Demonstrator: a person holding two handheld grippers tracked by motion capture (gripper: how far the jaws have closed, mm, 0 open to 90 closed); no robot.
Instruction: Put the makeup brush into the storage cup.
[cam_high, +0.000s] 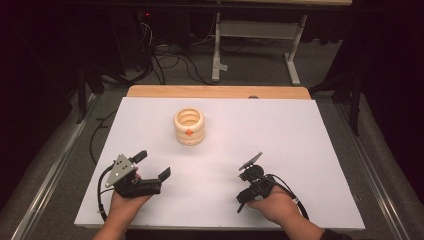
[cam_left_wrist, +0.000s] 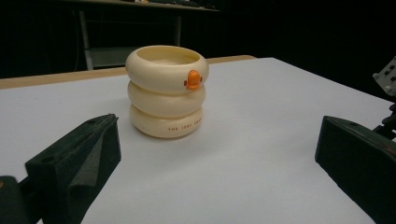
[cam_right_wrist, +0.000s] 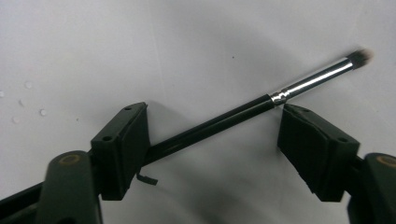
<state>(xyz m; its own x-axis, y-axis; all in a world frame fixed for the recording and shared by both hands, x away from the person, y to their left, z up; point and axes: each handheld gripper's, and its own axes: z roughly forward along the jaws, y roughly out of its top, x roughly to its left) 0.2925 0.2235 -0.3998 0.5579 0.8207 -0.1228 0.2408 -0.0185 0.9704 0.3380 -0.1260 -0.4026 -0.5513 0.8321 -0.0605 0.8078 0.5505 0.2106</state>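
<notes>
Between my right claw's (cam_right_wrist: 212, 140) wide-open jaws a black makeup brush (cam_right_wrist: 261, 105) lies flat on the white counter (cam_high: 300, 130), ungripped; my left claw (cam_left_wrist: 215, 158) gapes empty, facing the cream ringed cup (cam_left_wrist: 166, 91).

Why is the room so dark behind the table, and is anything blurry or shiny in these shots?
In the high view, light falls on the white table while the surroundings sink into black. In the left gripper view, the cream ringed cup is sharp and the near black jaws look soft. In the right gripper view, the brush has glare on its metal band, its bristle tip blurs, and it casts a faint shadow.
</notes>
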